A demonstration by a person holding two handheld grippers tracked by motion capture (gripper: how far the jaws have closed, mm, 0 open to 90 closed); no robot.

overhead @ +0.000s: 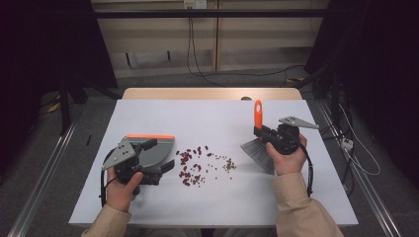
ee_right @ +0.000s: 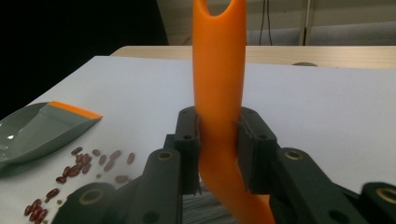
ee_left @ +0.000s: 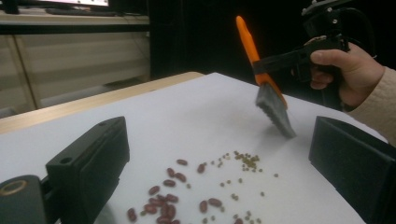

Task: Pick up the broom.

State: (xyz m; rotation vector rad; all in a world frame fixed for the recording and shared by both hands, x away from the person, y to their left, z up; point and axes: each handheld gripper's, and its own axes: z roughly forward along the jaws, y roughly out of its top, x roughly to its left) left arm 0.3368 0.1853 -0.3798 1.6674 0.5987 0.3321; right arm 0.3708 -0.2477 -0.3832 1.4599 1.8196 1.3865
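On the white table [overhead: 148,207] in front of me it's basically a sweeping setup, and the table itself is the biggest thing going, with a strip of bare wood showing along its far edge.

Next down in size is the grey dustpan [overhead: 154,149] with the orange lip, sitting over on my left, its orange edge on the far side. From the right gripper view it [ee_right: 37,128] lies flat on the table just beside the red beans. My left gripper [overhead: 167,166] is down at the pan's near edge, jaws spread wide with nothing between them; in its own view the two black jaws stand well apart and I'm looking straight across the spill through the gap.

Then the brush [overhead: 258,143], over on the right. My right gripper [ee_right: 218,140] is clamped tight on its orange handle, one jaw on each side. The handle points up and away, the grey bristles [ee_left: 275,112] hang down toward the table just right of the spill. Can't tell for sure if the tips are actually touching the surface.

Smallest stuff: the red beans [overhead: 190,168] scattered mid-table between pan and brush, and the tiny greenish beans [overhead: 228,164] in a little cluster on the brush side.
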